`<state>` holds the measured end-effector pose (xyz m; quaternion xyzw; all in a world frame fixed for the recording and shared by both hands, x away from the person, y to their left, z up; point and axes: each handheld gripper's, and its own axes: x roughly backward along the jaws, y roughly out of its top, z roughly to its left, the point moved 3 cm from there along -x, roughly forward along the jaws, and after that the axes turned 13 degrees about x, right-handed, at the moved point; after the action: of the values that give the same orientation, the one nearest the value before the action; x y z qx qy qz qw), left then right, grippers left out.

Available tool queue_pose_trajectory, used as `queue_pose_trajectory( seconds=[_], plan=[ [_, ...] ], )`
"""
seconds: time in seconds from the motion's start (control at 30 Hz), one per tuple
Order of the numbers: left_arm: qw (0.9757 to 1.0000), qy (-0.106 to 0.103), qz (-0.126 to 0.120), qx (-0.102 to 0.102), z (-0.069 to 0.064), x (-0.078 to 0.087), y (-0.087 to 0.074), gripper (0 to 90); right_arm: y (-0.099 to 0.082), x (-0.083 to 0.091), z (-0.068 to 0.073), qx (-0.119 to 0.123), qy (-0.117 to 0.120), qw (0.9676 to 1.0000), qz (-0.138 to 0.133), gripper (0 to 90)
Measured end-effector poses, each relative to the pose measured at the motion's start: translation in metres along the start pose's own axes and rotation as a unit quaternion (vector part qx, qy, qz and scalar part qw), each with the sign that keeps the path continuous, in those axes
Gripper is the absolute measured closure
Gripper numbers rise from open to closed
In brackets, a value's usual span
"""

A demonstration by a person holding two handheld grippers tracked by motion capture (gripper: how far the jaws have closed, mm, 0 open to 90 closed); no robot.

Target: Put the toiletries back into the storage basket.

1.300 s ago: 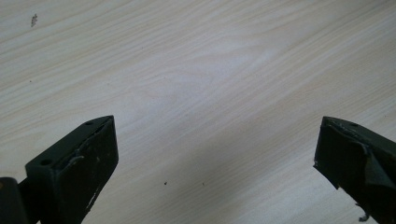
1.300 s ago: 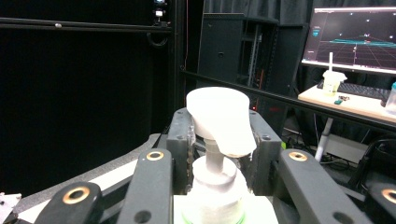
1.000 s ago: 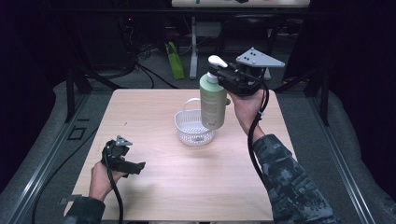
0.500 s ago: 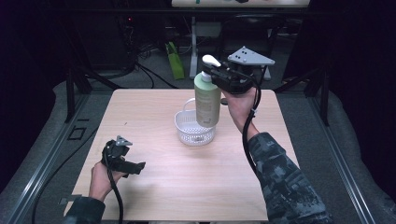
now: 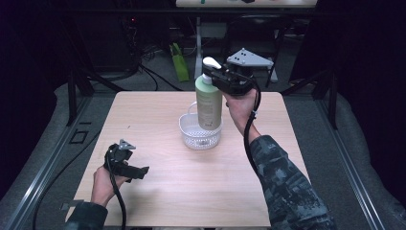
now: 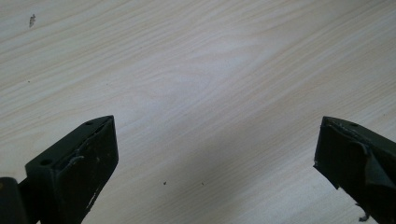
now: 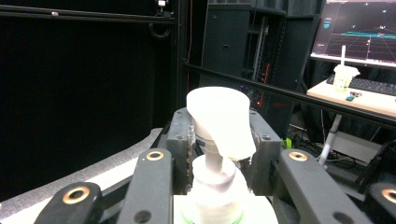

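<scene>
A pale green pump bottle (image 5: 208,103) with a white pump head (image 5: 210,63) hangs upright over a small white basket (image 5: 200,135) at the table's middle. Its base sits at or just inside the basket's rim. My right gripper (image 5: 218,79) is shut on the bottle's neck, and in the right gripper view the black jaws press either side of the white pump (image 7: 219,123). My left gripper (image 5: 136,170) rests low at the table's front left, held in a hand. Its jaws stand wide apart over bare wood (image 6: 205,93) with nothing between them.
The light wooden table (image 5: 158,110) has free room left of and in front of the basket. Dark racks, cables and a green object (image 5: 180,68) lie beyond the far edge. A desk with a monitor (image 7: 364,28) stands behind.
The right gripper has carried the bottle leftward and slightly down, from beside the basket's right to over it. The left gripper has stayed put.
</scene>
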<state>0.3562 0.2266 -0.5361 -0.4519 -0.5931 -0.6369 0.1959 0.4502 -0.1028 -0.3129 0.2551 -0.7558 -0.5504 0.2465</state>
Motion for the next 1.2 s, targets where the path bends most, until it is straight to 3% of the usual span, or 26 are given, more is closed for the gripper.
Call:
queue_pose_trajectory(
  seconds=[0.63, 1.2],
  plan=[
    [1.0, 0.0, 0.002, -0.001, 0.0, 0.0, 0.0, 0.0, -0.018, -0.023, 0.006, -0.011, -0.001, 0.9999, 0.012, 67.7],
    [1.0, 0.0, 0.002, -0.002, 0.0, 0.0, 0.0, 0.0, -0.047, -0.035, 0.011, -0.018, 0.003, 0.9993, 0.033, 67.6]
  ],
)
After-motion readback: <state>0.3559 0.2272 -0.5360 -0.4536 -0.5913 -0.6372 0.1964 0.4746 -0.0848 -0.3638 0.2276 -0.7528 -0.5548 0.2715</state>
